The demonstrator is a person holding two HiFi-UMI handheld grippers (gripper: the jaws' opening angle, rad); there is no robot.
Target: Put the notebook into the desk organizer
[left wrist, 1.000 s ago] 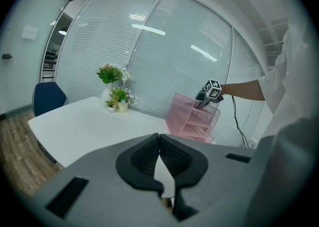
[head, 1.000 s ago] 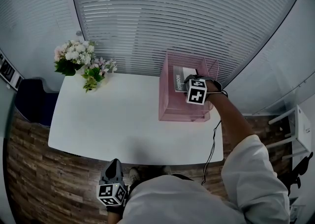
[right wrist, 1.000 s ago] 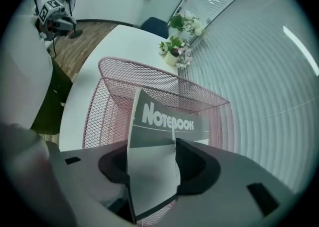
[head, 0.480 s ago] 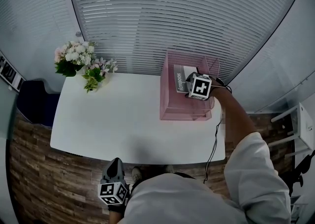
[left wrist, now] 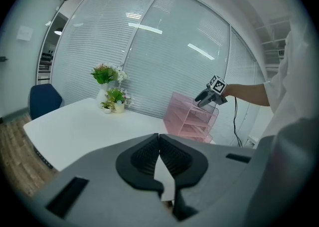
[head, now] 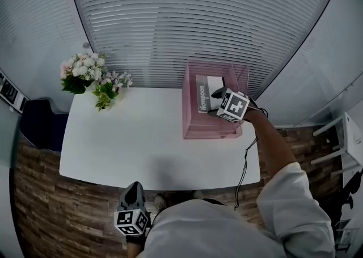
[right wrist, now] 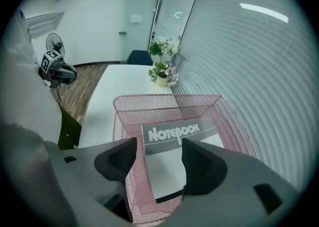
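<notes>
Since the notebook (right wrist: pixel 172 163) already lies flat in the top tray of the pink organizer (head: pixel 193 123), my job now is to let go cleanly. My right gripper (head: pixel 214 102) hangs over the tray's near edge. Its jaws are opening. I see the notebook and the mesh wall in the gap between them, but the pads press on neither one. I would let the jaws go wide, then pull straight back and up, so I don't hook the mesh or drag the notebook out. I'd go slow, because the organizer looks light and might slide on the table (head: pixel 125 132). My left gripper (left wrist: pixel 159 158) is pressed together, holds nothing, and hangs low by the table's near edge.
</notes>
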